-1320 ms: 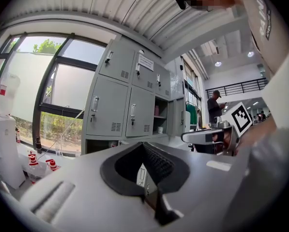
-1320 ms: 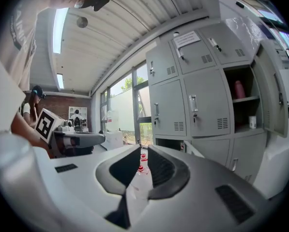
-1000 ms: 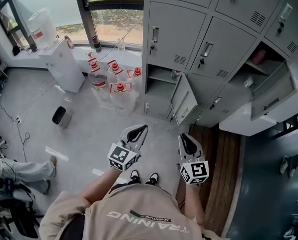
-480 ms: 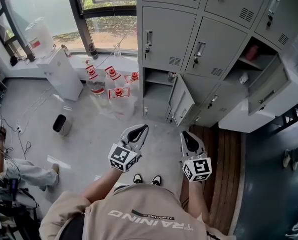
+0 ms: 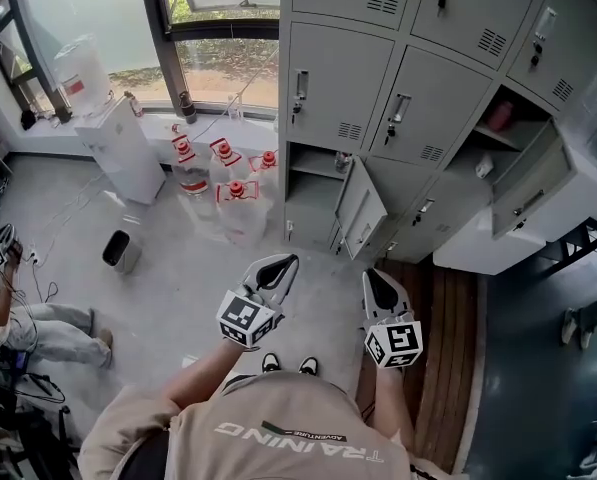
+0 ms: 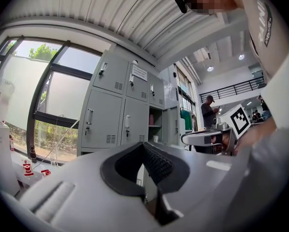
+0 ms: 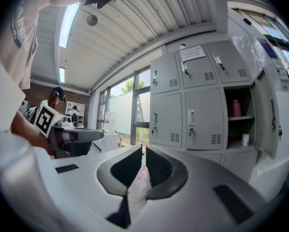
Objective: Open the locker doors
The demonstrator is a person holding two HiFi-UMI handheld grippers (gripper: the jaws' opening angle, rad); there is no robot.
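A bank of grey lockers (image 5: 418, 108) fills the upper right of the head view. Two middle doors (image 5: 330, 80) are closed, with handles and keys. A low door (image 5: 364, 206) hangs open, and another door (image 5: 526, 180) at the right stands open on a shelf holding a pink bottle (image 5: 499, 116). My left gripper (image 5: 284, 262) and right gripper (image 5: 370, 276) are held side by side in front of my body, well short of the lockers. Both are shut with nothing between the jaws. The left gripper (image 6: 143, 145) and right gripper (image 7: 144, 150) point at the lockers (image 6: 116, 111) (image 7: 192, 111).
Several large water bottles with red caps (image 5: 224, 168) stand on the floor left of the lockers, beside a white dispenser (image 5: 118, 140). A small black bin (image 5: 118, 250) sits further left. A person sits at the left edge (image 5: 28, 320). A wooden strip (image 5: 448, 340) runs along the locker base.
Both grippers have stayed in nearly the same place and remain shut. The head view has shifted slightly, and the person at the left has moved.
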